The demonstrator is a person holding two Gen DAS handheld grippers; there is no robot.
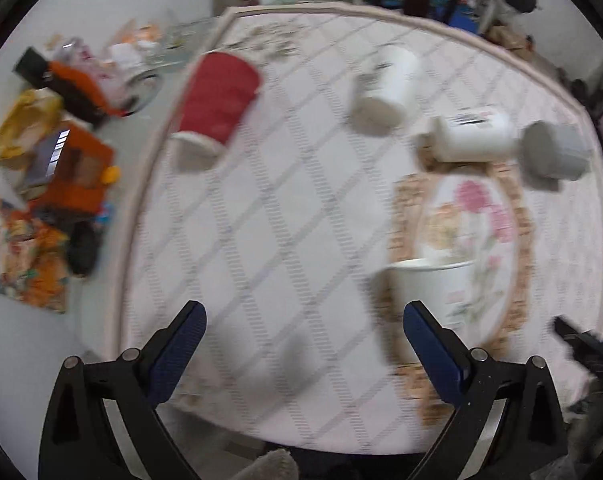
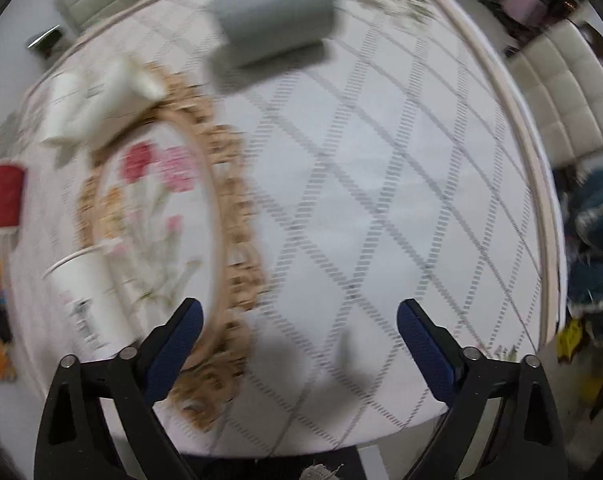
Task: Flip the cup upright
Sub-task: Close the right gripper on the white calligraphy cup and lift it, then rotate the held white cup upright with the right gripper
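Note:
Both views are motion-blurred. In the left wrist view a red cup (image 1: 217, 100) stands rim-down at the far left of the quilted mat (image 1: 261, 240). A white cup (image 1: 389, 80) stands rim-down farther right, another white cup (image 1: 471, 138) lies on its side, and a grey cup (image 1: 555, 152) lies beside it. An upright white cup (image 1: 433, 292) stands close by my open, empty left gripper (image 1: 303, 316). In the right wrist view the grey cup (image 2: 273, 16) lies on its side far ahead of my open, empty right gripper (image 2: 299, 316). The upright white cup (image 2: 89, 304) is at the left.
A floral round design with a tan border (image 1: 473, 224) marks the mat; it also shows in the right wrist view (image 2: 157, 216). Toys, books and clutter (image 1: 57, 160) lie on the floor left of the mat. White cushioned seating (image 2: 561, 92) stands to the right.

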